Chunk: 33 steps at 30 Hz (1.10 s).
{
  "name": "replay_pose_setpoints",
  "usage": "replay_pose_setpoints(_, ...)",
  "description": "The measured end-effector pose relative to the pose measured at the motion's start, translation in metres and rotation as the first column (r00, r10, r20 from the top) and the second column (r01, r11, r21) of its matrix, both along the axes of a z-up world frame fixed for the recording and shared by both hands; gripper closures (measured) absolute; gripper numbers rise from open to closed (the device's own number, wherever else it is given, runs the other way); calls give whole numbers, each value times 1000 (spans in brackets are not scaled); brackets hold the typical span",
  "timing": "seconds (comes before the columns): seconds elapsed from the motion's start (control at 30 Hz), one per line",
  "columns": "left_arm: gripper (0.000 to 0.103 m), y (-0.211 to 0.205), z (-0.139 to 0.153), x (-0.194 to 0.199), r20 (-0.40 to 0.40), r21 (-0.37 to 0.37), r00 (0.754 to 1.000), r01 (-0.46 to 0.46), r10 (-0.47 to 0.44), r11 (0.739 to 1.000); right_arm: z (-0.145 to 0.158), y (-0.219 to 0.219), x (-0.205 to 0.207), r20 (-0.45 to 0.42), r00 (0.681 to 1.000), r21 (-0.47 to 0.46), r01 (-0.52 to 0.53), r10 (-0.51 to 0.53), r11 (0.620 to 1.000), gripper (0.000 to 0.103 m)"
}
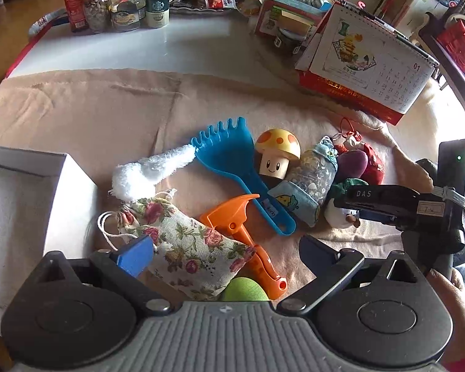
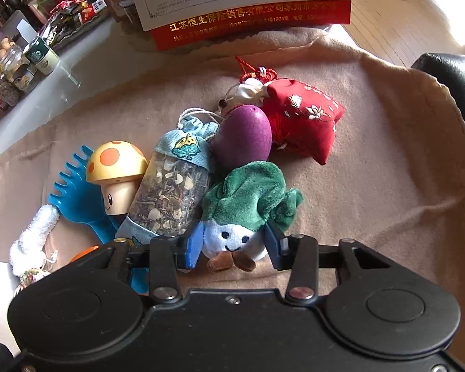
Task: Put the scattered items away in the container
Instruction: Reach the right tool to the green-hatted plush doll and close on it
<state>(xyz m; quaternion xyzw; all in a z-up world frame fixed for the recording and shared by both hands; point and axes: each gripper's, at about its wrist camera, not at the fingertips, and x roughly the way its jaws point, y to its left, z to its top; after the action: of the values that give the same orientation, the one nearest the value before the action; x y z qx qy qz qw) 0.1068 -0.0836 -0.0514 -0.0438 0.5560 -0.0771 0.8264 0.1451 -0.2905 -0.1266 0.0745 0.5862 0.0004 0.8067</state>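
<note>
R tongs point(image 2: 232, 245) point steeply down over the beige cloth point(image 2: 371, 155) on the bench, blue pads either side of a small plush doll point(image 2: 235, 217) w/ green hood & white smiling face; pads look to be touching its sides, tho can't tell how firm the grip is. Doll sits just below a purple egg point(image 2: 244, 136), red embroidered pouch point(image 2: 300, 117) behind that. Beside it on the left: clear herb sachet point(image 2: 170, 192) w/ blue trim, mushroom figure point(image 2: 114, 170), blue plastic rake point(image 2: 74, 192).

L tongs point(image 1: 223, 254) stand wide over a floral drawstring bag point(image 1: 189, 241); one pad rests at the bag's left edge, the other is apart from it on the right. Orange toy axe point(image 1: 241, 229) lies partly under the bag, green ball point(image 1: 244, 291) just below, white fluffy piece point(image 1: 148, 173) above. White box point(image 1: 24, 198) is at far left, open, just beside the bag. Desk calendar point(image 1: 365, 71) stands at the cloth's far edge
</note>
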Motion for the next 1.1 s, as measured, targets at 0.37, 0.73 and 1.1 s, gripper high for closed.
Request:
replay_pose_setpoints(0.37, 3, -22, -5, 2, 4, 84, 989, 147, -147, 986, 13, -22, -20, 6, 1000, -11, -3, 3, 1000, 70)
replay_pose_setpoints(0.73, 3, -52, -13, 20, -37, 28, 989, 144, -143, 989, 32, -56, -39, 17, 997, 39, 74, -75, 996, 25)
replay_pose_setpoints(1.1, 3, -42, -20, 34, -57, 35, 992, 116, -114, 993, -8, -30, -5, -31, 996, 43, 89, -87, 995, 35)
